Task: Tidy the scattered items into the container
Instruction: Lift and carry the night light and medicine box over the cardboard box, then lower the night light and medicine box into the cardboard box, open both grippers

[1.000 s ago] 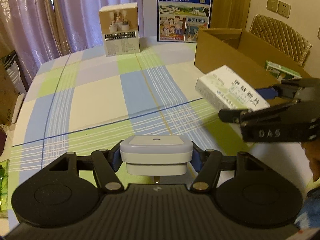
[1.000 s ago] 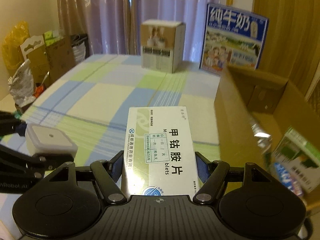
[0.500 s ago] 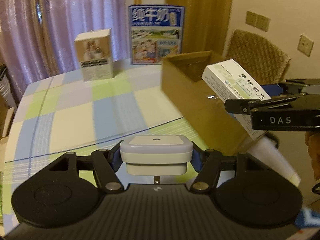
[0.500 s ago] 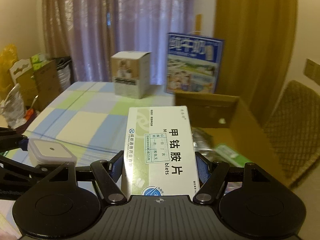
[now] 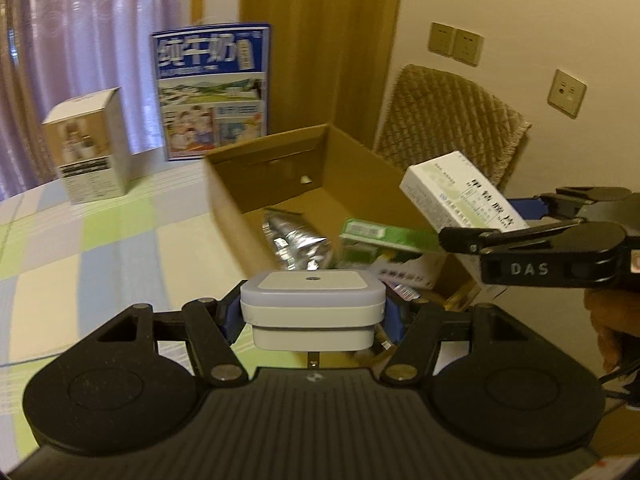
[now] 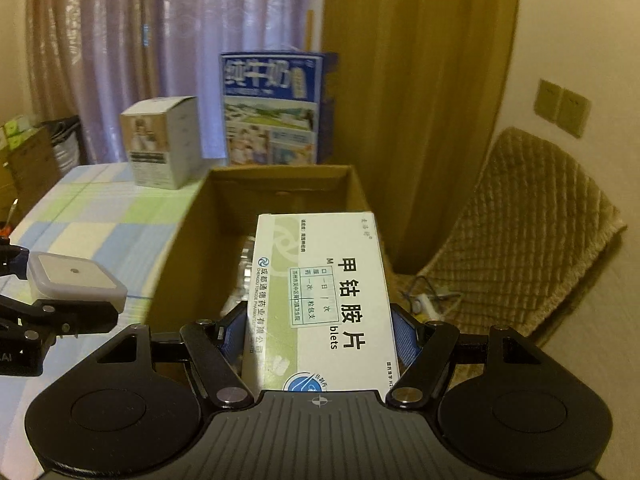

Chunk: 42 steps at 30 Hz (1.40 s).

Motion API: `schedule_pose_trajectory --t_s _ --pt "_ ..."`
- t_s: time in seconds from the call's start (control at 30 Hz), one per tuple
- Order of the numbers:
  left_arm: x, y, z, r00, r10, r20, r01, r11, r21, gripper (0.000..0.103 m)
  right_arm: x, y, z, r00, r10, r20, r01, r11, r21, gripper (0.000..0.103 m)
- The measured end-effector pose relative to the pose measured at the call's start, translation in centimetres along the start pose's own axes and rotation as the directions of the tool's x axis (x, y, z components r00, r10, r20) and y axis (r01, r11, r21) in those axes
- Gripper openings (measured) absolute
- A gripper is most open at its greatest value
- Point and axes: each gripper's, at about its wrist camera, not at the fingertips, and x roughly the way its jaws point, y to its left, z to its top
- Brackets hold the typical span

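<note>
My left gripper (image 5: 313,314) is shut on a white square plug-in night light (image 5: 312,304) and holds it over the near edge of the open cardboard box (image 5: 280,152). My right gripper (image 6: 318,332) is shut on a white and green medicine box (image 6: 320,292) and holds it above the cardboard box (image 6: 280,184). The right gripper (image 5: 516,222) with the medicine box (image 5: 460,196) shows at the right of the left wrist view. The night light (image 6: 72,280) shows at the left of the right wrist view. Inside the box lie a silver foil pack (image 5: 296,240) and a green carton (image 5: 384,236).
A small white product box (image 5: 88,148) and a tall blue milk carton case (image 5: 212,92) stand at the back of the checked tablecloth (image 5: 100,240). A quilted chair (image 6: 528,224) stands right of the box. Curtains hang behind.
Both grippers have moved right from above the table to above the cardboard box, each still holding its item. The box's inside now shows.
</note>
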Motion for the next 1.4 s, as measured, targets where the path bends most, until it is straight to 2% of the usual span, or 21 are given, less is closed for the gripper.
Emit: schedule_pose_trajectory --t_s 0.2,0.33,0.37,0.4,0.83,1.1,1.2,1.27,1.3,1.4 --pt "3.2 -1.9 1.2 1.0 -0.027 -0.001 0.027 0.999 0.028 0.06 1.4 -2.2 -0.4 1.0 -0.002 -0.011 0.002 1.0 0.011 0.068" --pt "4.7 -1.8 1.7 0.999 -0.046 0.012 0.046 0.999 0.005 0.062 2.5 -2.7 -0.5 1.0 0.001 -0.017 -0.001 1.0 0.02 0.068" --pt "5.0 -1.7 1.8 0.999 -0.042 0.012 0.042 0.999 0.001 0.074 2.7 -2.7 -0.5 1.0 0.001 -0.018 0.0 1.0 0.022 0.068" --pt "5.2 -1.6 1.9 0.999 -0.034 0.016 0.034 0.999 0.003 0.079 3.0 -2.8 -0.5 1.0 0.002 -0.021 -0.001 1.0 0.023 0.068" --pt "3.7 0.4 0.7 0.999 0.011 0.038 -0.011 1.0 0.003 0.079 4.8 -0.2 -0.4 0.998 0.055 -0.043 -0.057 0.997 -0.046 0.068" --pt "2.8 2.1 0.3 0.998 0.034 0.047 -0.034 0.999 -0.012 0.079 8.6 1.2 0.4 0.997 0.034 -0.069 -0.042 0.992 -0.122 0.069" --pt "2.8 2.6 0.2 0.998 0.043 0.043 -0.042 0.999 -0.024 0.079 10.3 1.4 0.9 0.994 0.04 -0.103 -0.056 0.986 -0.154 0.069" --pt "2.8 2.8 0.0 0.998 0.042 0.039 -0.041 0.999 -0.028 0.079 10.9 1.4 1.1 0.994 0.03 -0.107 -0.047 0.985 -0.163 0.073" --pt "2.7 2.8 -0.1 0.998 0.041 0.038 -0.04 0.999 -0.027 0.079 10.8 1.2 1.2 0.995 0.024 -0.094 -0.039 0.987 -0.156 0.078" --pt "2.5 2.8 -0.5 0.998 0.045 0.033 -0.044 0.999 -0.024 0.079 10.0 0.6 1.5 0.997 0.034 -0.064 -0.041 0.992 -0.117 0.084"
